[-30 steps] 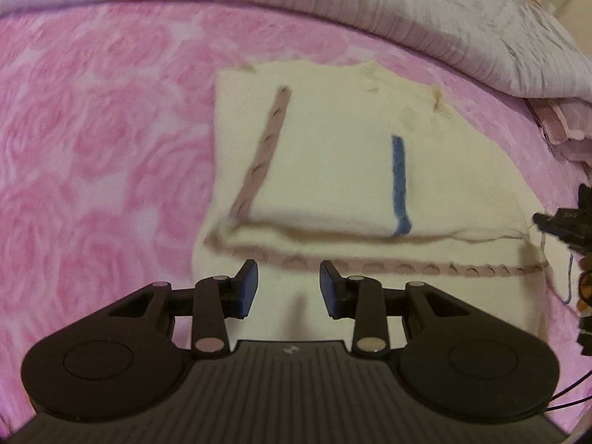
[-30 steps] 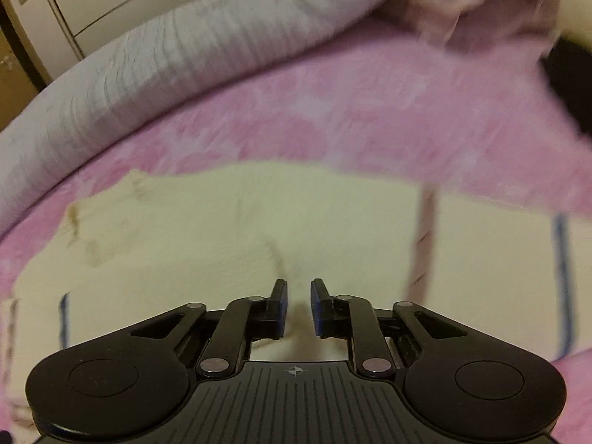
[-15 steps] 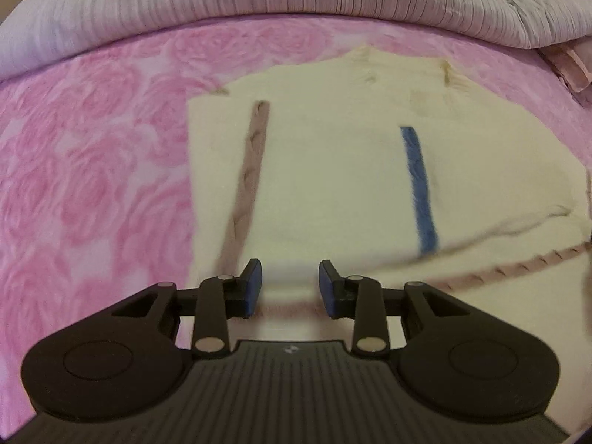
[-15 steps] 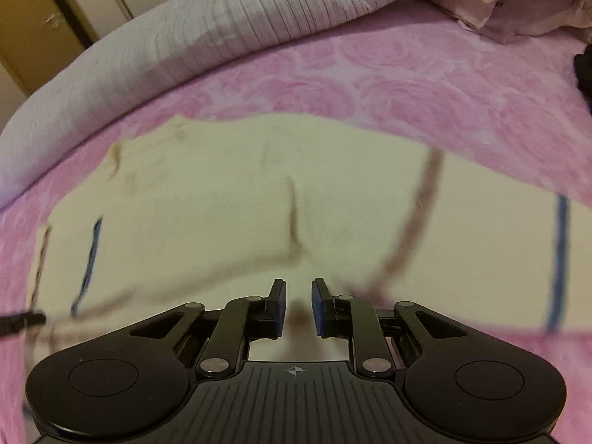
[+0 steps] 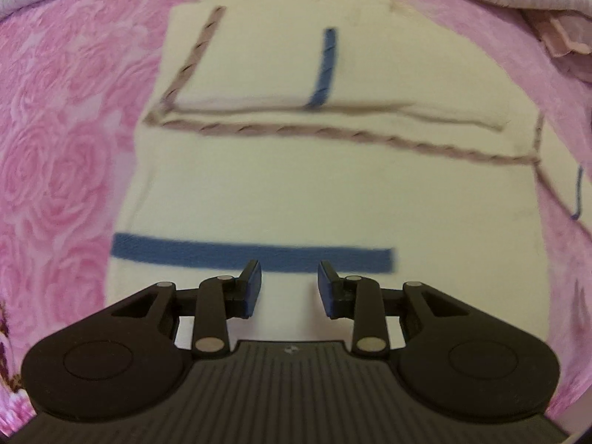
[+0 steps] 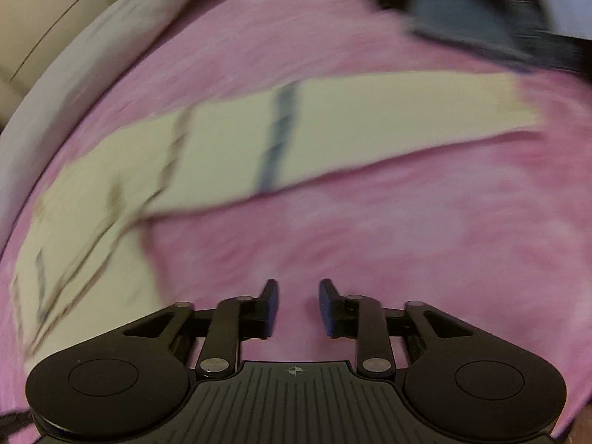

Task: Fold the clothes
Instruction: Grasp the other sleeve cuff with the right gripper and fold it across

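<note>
Cream garment (image 5: 333,192) lies part-folded on the pink bed (image 5: 66,170). Right gripper (image 6: 295,305) has swung off it to bare bedspread, jaws just opened, empty. Left gripper (image 5: 290,284) hovers over its near blue stripe (image 5: 251,255), jaws apart, empty. Fold released; next fold pending.

Right gripper over the pink bedspread

The right gripper (image 6: 295,301), jaws just opened and empty, hangs over pink bedspread (image 6: 370,240); the cream garment (image 6: 333,122) lies far left, blurred.
</note>
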### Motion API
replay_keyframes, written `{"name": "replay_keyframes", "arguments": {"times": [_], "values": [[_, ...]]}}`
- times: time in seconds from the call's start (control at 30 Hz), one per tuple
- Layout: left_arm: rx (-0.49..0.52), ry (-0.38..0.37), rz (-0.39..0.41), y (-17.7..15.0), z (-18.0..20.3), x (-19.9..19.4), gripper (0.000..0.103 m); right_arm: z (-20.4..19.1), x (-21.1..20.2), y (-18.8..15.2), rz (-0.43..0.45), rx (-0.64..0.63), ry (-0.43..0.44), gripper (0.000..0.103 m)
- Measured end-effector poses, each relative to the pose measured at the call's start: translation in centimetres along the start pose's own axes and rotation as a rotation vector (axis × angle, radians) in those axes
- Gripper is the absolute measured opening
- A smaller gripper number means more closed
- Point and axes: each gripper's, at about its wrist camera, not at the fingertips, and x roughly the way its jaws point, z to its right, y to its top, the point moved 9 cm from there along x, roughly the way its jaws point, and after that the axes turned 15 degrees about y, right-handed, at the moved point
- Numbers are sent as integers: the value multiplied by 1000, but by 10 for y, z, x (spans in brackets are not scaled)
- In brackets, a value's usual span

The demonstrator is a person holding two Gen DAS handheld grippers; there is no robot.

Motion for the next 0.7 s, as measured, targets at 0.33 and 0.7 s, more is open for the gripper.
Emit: {"name": "replay_keyframes", "arguments": {"times": [0.33, 0.7], "values": [[4, -19, 60, 14, 40, -20, 29, 133, -29, 66, 378, 589, 164, 47], [-73, -1, 70, 12, 0, -23, 28, 93, -19, 120, 443, 239, -24, 4]]}}
